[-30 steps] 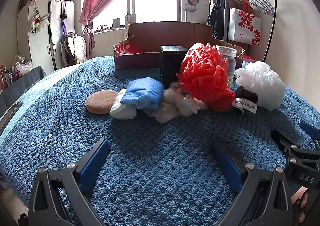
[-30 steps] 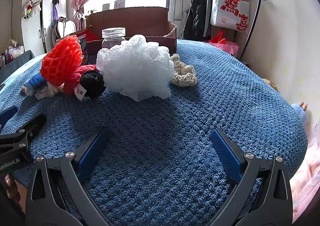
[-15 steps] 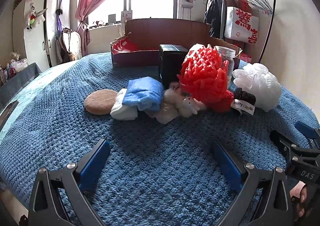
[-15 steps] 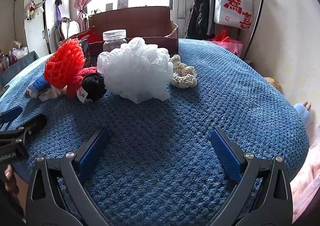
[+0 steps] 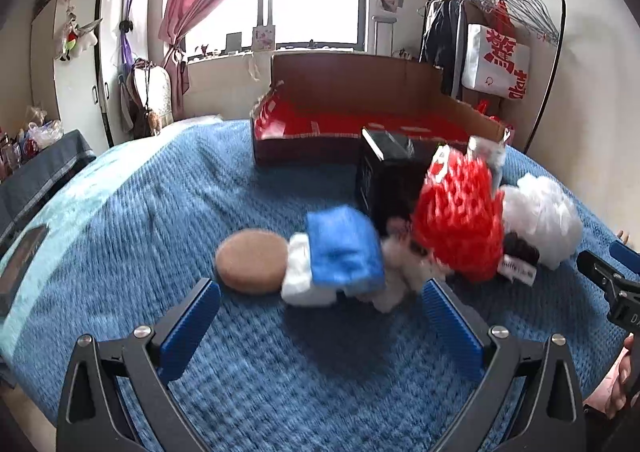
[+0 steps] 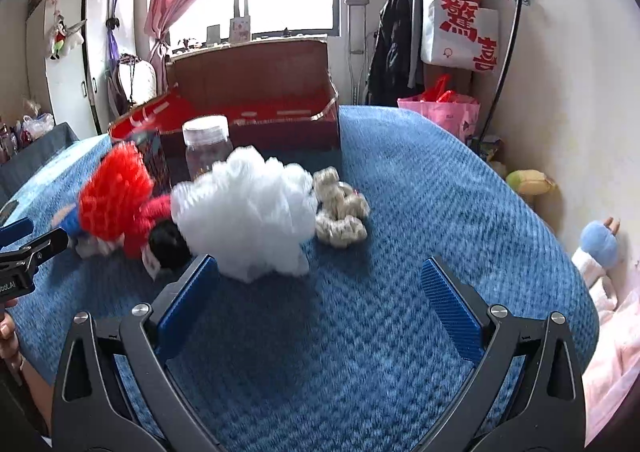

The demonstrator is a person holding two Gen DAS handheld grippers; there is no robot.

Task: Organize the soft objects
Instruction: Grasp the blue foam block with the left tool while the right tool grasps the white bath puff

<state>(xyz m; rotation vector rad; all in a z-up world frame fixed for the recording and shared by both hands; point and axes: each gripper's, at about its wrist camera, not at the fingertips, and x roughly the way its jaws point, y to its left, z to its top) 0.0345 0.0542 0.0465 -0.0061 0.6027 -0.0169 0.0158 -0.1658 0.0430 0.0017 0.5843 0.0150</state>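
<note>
- Listing hazards on the bed [image 5: 120, 212], where the soft objects lie in one touching row on the blue blanket, near the open cardboard box [image 5: 340, 112] at the far side.
- Left hand-held gripper [image 5: 320, 304]: jaws wide apart, empty, just near of the blue-and-white cloth bundle [image 5: 340, 252]. Risk: closing here may also snag the small white plush [image 5: 396, 272] touching it on the right.
- Right hand-held gripper [image 6: 316, 280]: jaws spread, empty, just near of the white mesh bath pouf [image 6: 248, 212]. Risk: the pouf likely squashes and slips from a shallow pinch.
- Red mesh pouf [image 5: 460, 212]: leans by a black box [image 5: 384, 176] and a clear jar [image 6: 208, 148]; dragging neighbours could topple the jar.
- Beige scrunchie [image 6: 340, 212], brown round pad [image 5: 252, 262]: row ends.
</note>
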